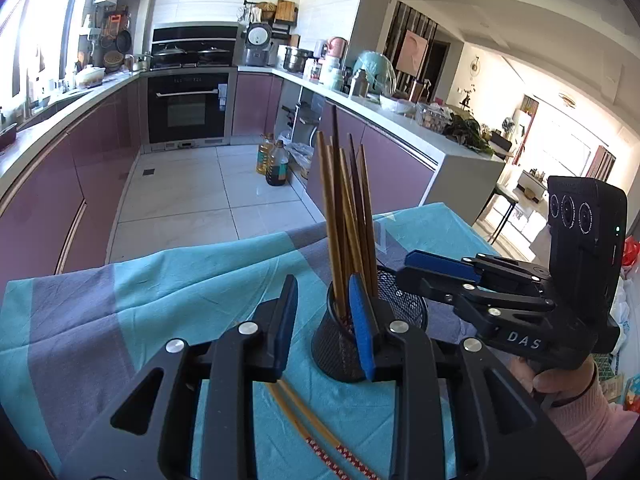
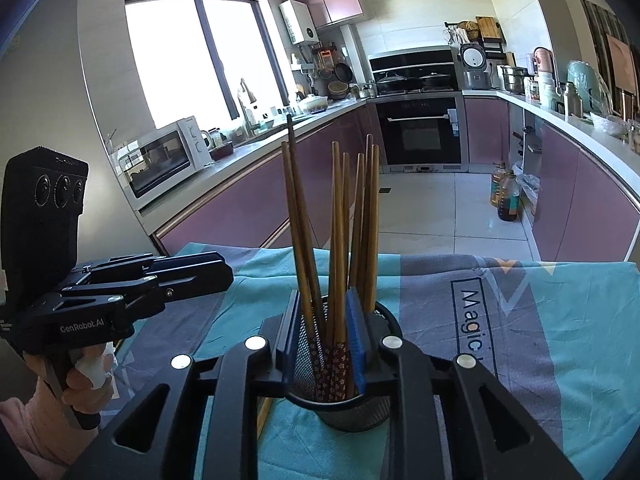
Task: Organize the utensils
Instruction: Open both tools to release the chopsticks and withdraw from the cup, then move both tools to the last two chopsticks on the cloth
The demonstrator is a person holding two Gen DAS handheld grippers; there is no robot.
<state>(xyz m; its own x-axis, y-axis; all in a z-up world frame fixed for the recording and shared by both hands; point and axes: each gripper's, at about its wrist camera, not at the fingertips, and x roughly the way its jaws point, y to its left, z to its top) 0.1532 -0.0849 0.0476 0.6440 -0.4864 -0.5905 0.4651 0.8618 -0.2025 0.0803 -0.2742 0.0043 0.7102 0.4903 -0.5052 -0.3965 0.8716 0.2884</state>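
A black mesh cup stands on the teal and grey cloth, with several brown chopsticks upright in it, patterned ends down. My right gripper is open at the cup's mouth. The chopsticks rise between its blue pads, and the pads do not press them. My left gripper is open just left of the cup, with only cloth in its gap. Two more chopsticks lie flat on the cloth under the left gripper.
The cloth-covered table ends at a far edge, with tiled floor beyond. Purple cabinets and counters line both sides, and an oven stands at the back. Oil bottles sit on the floor. A microwave stands on the left counter.
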